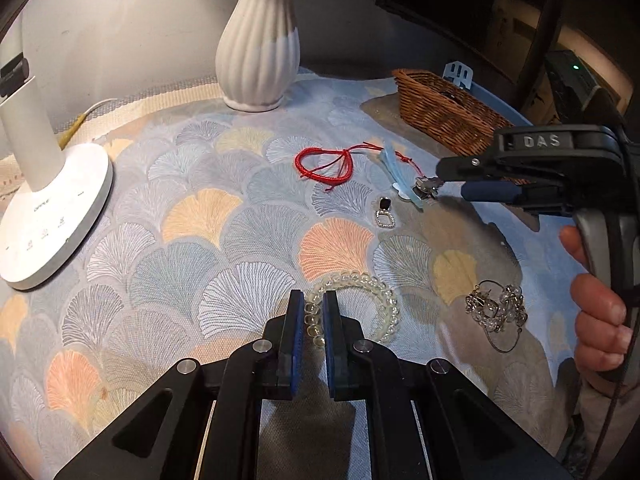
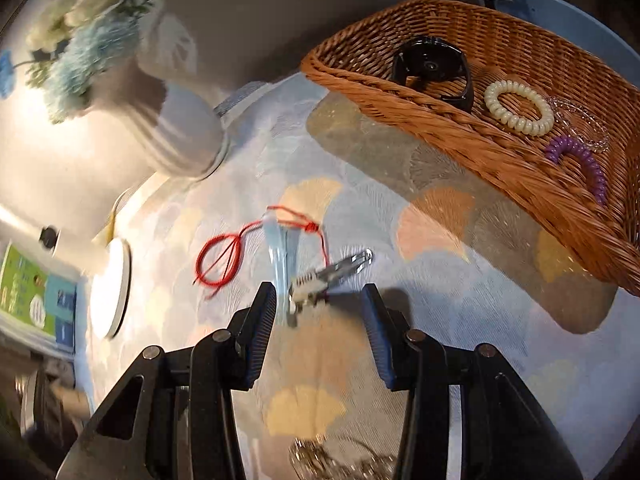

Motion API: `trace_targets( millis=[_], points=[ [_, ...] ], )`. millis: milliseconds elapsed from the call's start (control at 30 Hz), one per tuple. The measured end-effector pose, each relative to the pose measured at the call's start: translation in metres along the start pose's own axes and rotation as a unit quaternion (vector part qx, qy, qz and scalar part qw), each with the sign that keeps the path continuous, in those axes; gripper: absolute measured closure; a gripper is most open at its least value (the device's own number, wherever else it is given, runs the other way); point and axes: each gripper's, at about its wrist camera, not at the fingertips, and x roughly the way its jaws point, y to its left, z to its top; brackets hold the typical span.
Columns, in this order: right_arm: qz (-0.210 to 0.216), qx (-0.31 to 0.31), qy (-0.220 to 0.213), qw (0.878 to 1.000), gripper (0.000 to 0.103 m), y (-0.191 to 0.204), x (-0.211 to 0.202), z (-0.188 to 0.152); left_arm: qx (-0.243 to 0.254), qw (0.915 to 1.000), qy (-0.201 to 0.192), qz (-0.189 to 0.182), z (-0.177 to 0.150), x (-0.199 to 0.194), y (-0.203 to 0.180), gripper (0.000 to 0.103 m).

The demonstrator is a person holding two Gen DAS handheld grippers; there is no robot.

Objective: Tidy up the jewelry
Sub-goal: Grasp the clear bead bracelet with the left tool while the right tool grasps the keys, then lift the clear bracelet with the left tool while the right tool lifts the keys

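Now pickup step: left gripper (image 1: 311,312) pinching bead bracelet (image 1: 352,304); right gripper (image 2: 320,300) spread over clip (image 2: 332,272). Next: carry to basket (image 1: 444,114), 1 o'clock.

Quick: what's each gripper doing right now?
Left gripper: shut on clear beaded bracelet.
Right gripper: open, holding nothing, silver hair clip between jaws.
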Motion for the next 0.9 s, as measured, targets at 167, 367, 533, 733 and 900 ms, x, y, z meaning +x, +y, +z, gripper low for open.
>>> trace_targets(
  millis=[167,367,533,733,900],
  points=[
    [-0.077,-0.021,-0.023,0.997,0.055,0.021,0.017,0.000,0.001,1.0000,0.000,0.001,0.000,-0.001,0.000,0.094],
    [-0.127,-0.093,-0.023,0.987,0.078,0.028,0.013,-0.017,0.002,1.0000,0.003,0.000,0.000,0.000,0.000,0.094],
    [-0.120,-0.101,-0.026,0.987,0.078,-0.009,-0.015,-0.035,0.020,0.9997,0.013,0.009,-0.003,-0.004,-0.002,0.093],
    [-0.074,-0.125,-0.055,0.988,0.077,-0.025,-0.045,-0.040,0.041,0.9989,0.021,0.005,-0.005,-0.007,-0.005,0.087],
    [-0.045,-0.110,-0.062,0.991,0.068,-0.039,-0.059,-0.045,0.083,0.9955,0.028,0.034,-0.010,-0.011,-0.005,0.061]
  ],
)
